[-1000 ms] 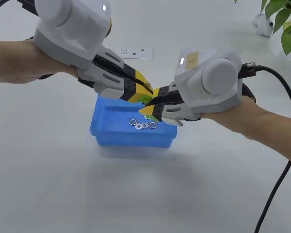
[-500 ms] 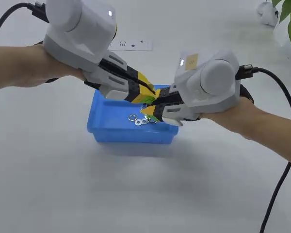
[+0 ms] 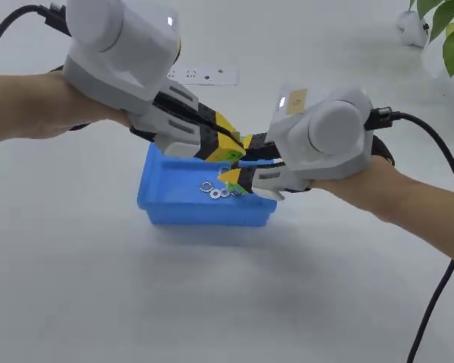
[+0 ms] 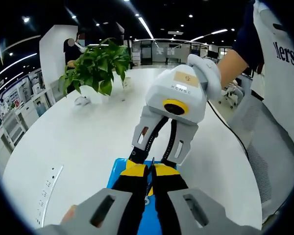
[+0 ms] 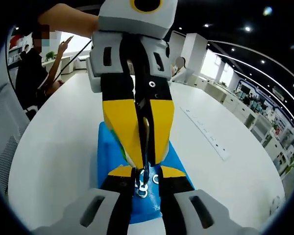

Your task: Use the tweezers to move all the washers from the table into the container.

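head view over a white table [image 3: 76, 287]. a blue container [image 3: 204, 215] sits near the middle of the frame, a little left of centre. two hand-held grippers meet tip to tip just above its right half: the left gripper [image 3: 234, 153] slants down from the upper left, and the right gripper [image 3: 233, 181] comes in from the right. a small cluster of washers [image 3: 222, 191] lies on the container floor, just below the two tips.

in the right gripper view the left gripper hangs from the top of the frame. its yellow jaws are clamped on the thin metal tweezers [image 5: 146, 129], whose tip points down at the washers at lower centre. the right gripper's own jaws stand apart, one on each side of that tip, gripping nothing. whether the tip pinches a washer is too small to tell.

against the pictures from a second and half a second ago, very little has changed. the grippers stay nose to nose over the container, and the washers keep the same spot on its floor. the slight shift of the whole scene is the camera moving. every washer that shows lies inside the container, so the task looks finished or at its last drop. the likely next move is to lift the tweezers clear.
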`<state>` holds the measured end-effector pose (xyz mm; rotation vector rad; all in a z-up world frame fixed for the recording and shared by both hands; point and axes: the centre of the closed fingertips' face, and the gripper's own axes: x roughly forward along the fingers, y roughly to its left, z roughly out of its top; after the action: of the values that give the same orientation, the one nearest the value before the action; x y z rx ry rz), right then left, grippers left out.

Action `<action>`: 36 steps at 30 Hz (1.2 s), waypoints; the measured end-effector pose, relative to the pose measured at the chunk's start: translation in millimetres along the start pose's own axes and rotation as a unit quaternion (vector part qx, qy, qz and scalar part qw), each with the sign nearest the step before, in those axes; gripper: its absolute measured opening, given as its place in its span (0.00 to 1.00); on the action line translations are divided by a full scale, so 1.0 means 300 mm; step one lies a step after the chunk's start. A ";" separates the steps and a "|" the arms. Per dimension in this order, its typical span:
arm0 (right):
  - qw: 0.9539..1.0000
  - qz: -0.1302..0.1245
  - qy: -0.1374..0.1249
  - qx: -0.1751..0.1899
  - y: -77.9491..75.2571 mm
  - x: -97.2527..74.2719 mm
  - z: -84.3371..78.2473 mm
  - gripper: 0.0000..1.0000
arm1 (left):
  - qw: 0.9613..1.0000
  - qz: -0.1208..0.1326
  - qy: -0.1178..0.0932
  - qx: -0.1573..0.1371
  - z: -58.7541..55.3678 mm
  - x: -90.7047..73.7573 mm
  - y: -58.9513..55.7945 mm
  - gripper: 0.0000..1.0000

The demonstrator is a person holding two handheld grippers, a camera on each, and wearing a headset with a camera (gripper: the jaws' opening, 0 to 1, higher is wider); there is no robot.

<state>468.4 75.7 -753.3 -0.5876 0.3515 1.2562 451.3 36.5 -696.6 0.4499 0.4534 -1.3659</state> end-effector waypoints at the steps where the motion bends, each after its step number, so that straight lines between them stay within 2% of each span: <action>1: 1.000 0.001 -0.005 0.002 0.000 -0.009 0.008 0.19 | 1.000 0.000 -0.003 0.000 0.007 -0.006 -0.001 0.07; 6: 1.000 0.008 -0.023 0.015 0.011 -0.051 0.039 0.15 | 1.000 0.004 -0.013 0.010 0.044 -0.043 -0.021 0.07; 12: 0.999 0.008 -0.031 0.010 0.035 -0.092 0.080 0.12 | 1.000 0.010 -0.015 0.022 0.078 -0.079 -0.050 0.07; 21: 0.999 0.021 -0.029 -0.010 0.112 -0.163 0.152 0.09 | 0.999 0.008 -0.010 0.041 0.126 -0.144 -0.137 0.07; 26: 0.999 0.029 -0.020 -0.022 0.168 -0.207 0.167 0.09 | 0.998 0.011 0.005 0.061 0.125 -0.167 -0.203 0.07; 29: 0.999 0.035 -0.015 -0.025 0.204 -0.226 0.168 0.09 | 0.998 0.012 0.014 0.067 0.110 -0.173 -0.238 0.07; 36: 0.997 0.062 0.013 -0.037 0.301 -0.238 0.133 0.08 | 0.999 0.010 0.015 0.046 0.043 -0.163 -0.323 0.07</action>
<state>359.2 60.8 -701.6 -0.6536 0.3682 1.3862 349.0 55.3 -662.9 0.5490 0.4101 -1.3661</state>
